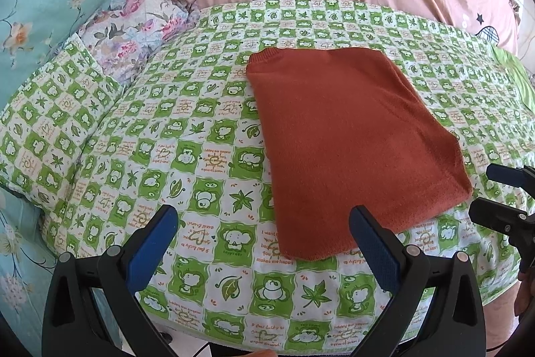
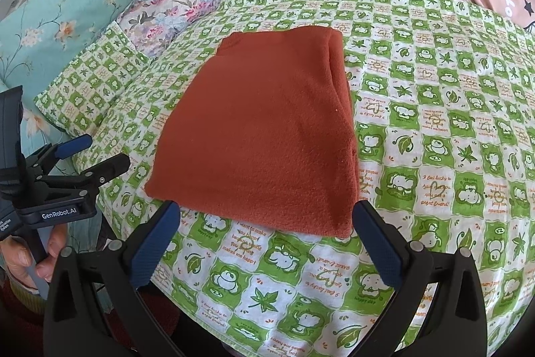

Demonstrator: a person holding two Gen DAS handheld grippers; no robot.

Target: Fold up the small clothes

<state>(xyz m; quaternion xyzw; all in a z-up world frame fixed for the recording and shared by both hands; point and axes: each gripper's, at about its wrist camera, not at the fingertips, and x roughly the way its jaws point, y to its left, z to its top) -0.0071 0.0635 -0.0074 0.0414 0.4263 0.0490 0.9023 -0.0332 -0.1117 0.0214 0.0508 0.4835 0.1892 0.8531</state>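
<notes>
From your left wrist view, the left gripper (image 1: pixel 264 243) has its jaws spread wide with nothing between them; it hangs just short of the near edge of the rust sweater (image 1: pixel 347 149), which lies flat as a neat rectangle on the green checked bed sheet (image 1: pixel 167 129); the right gripper (image 1: pixel 501 196) shows only at the frame's edge, its jaws seemingly apart, though it is too cropped to be sure.

From your right wrist view, the right gripper (image 2: pixel 267 240) is also wide open and empty, poised at the sweater's (image 2: pixel 260 129) near hem; stacked layers along its right side suggest the folding is mostly done; the left gripper (image 2: pixel 97 156) waits off to the side, clear of the cloth, probably to leave the fold undisturbed.
</notes>
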